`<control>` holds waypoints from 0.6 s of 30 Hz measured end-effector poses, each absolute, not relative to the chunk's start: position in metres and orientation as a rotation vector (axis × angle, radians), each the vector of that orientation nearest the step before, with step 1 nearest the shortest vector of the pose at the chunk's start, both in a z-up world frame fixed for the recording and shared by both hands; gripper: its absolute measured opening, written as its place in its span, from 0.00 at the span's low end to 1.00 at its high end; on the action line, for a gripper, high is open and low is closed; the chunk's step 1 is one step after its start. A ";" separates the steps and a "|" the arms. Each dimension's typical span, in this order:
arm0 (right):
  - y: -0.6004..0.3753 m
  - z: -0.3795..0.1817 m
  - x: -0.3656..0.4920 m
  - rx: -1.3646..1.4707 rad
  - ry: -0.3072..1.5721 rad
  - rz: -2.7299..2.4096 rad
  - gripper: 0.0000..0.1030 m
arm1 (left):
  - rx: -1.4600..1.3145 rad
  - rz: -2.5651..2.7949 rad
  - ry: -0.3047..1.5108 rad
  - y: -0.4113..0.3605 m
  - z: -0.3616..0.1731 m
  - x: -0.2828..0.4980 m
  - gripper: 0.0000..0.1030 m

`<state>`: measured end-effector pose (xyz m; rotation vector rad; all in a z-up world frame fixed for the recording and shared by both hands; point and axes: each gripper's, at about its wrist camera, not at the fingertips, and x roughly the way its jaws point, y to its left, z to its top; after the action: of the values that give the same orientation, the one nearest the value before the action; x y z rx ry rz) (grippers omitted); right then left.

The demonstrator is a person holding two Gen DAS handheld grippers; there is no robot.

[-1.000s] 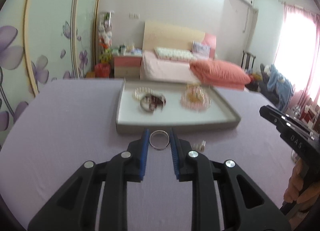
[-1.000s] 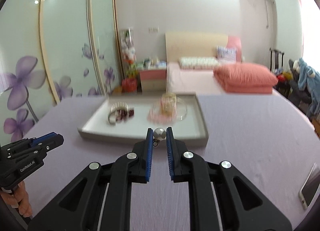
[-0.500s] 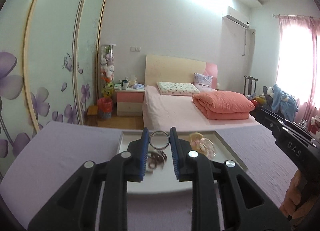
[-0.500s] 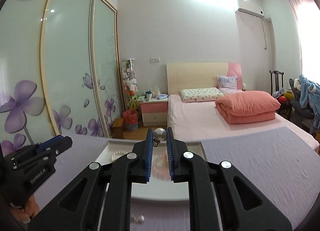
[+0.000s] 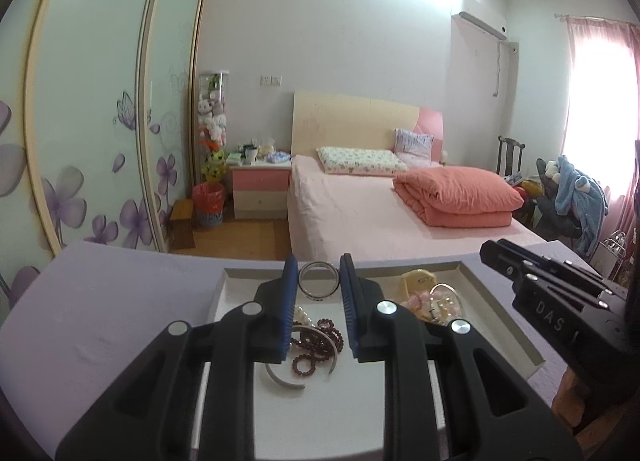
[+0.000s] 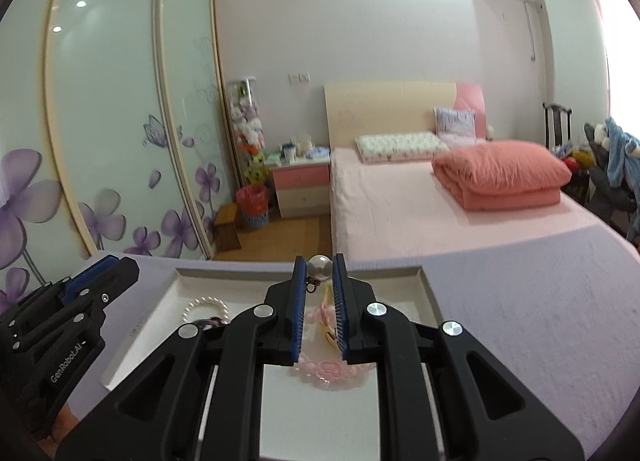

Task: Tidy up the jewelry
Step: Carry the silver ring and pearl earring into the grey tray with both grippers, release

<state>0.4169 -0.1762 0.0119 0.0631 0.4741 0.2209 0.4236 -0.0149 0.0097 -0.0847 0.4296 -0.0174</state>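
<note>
In the left wrist view, the letters "DAS" stand on the black body of the right gripper (image 5: 556, 293), which reaches in from the right edge over the tray's right rim. The left gripper (image 5: 319, 281) is clenched on a silver ring (image 5: 318, 280), held upright between its blue pads above the far part of the grey tray (image 5: 500, 309). The tray sits on a lilac-covered table (image 5: 120, 301) near its far edge. Inside, below the held ring, lie a dark red bead bracelet (image 5: 316, 349) and an open silver bangle (image 5: 288, 379); toward the tray's right side is a heap of pink and yellow pieces (image 5: 428, 297), partly hidden by the right finger.

In the right wrist view, "GenRobot.AI" is printed on the left gripper (image 6: 68, 301) at the left edge, by the tray's near left corner. The right gripper (image 6: 319, 267) is clenched on a pearl earring (image 6: 319, 266), its small dark hook hanging under the bead, over the tray's (image 6: 428, 293) far rim. A white pearl bracelet (image 6: 204, 307) lies in the tray's left half, a pink bead bracelet (image 6: 332, 371) under the fingers. Beyond the table stands a bed (image 6: 420, 197) with a folded coral quilt (image 6: 504, 173).
</note>
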 end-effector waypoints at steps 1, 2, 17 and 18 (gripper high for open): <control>-0.176 0.008 0.420 0.066 0.487 0.219 0.14 | -0.092 -0.023 0.444 -0.015 0.006 0.430 0.21; -0.176 0.004 0.423 0.068 0.502 0.218 0.14 | -0.092 -0.025 0.452 -0.016 0.002 0.431 0.21; -0.183 -0.018 0.427 0.104 0.591 0.216 0.34 | -0.106 0.003 0.554 -0.006 -0.035 0.449 0.37; -0.184 -0.017 0.426 0.103 0.589 0.217 0.34 | -0.105 0.004 0.555 -0.006 -0.036 0.447 0.37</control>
<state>0.4255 -0.1837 -0.0172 0.1035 0.5890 0.2167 0.4474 -0.0057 -0.0357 -0.1054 0.5551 0.0044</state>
